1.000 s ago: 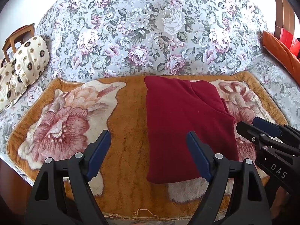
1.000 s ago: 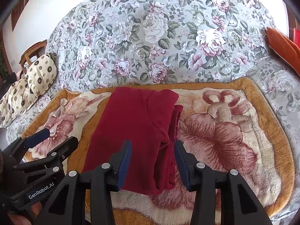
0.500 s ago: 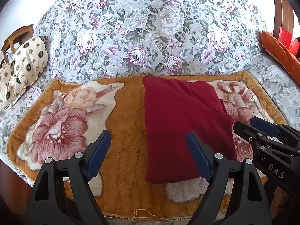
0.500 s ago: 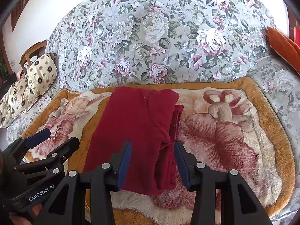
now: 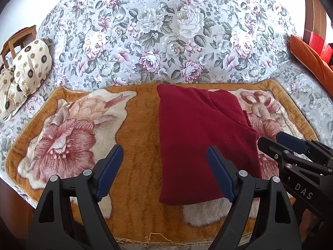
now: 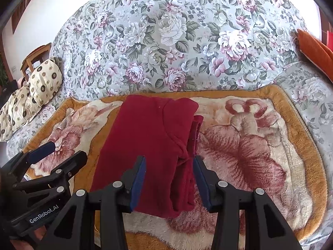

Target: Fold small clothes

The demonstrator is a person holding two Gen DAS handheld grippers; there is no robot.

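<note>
A dark red garment (image 5: 199, 137) lies folded into a long strip on an orange fleece blanket (image 5: 137, 129) with rose prints. It also shows in the right wrist view (image 6: 149, 145), with its folded layers stacked along its right edge. My left gripper (image 5: 164, 166) is open and empty, hovering over the garment's near left edge. My right gripper (image 6: 168, 177) is open and empty, its fingers apart above the garment's near right part. It also shows in the left wrist view (image 5: 278, 143) at the garment's right edge.
The blanket lies on a bed with a grey floral cover (image 5: 166, 33). Cream patterned pillows (image 5: 22, 70) and a wooden chair (image 5: 14, 43) are at the left. An orange cushion (image 5: 308, 56) is at the right. The blanket's front edge (image 5: 154, 237) is close below the grippers.
Almost nothing. The left wrist view has drifted slightly, so the garment sits a little lower left in it. Both grippers stay open over the garment.
</note>
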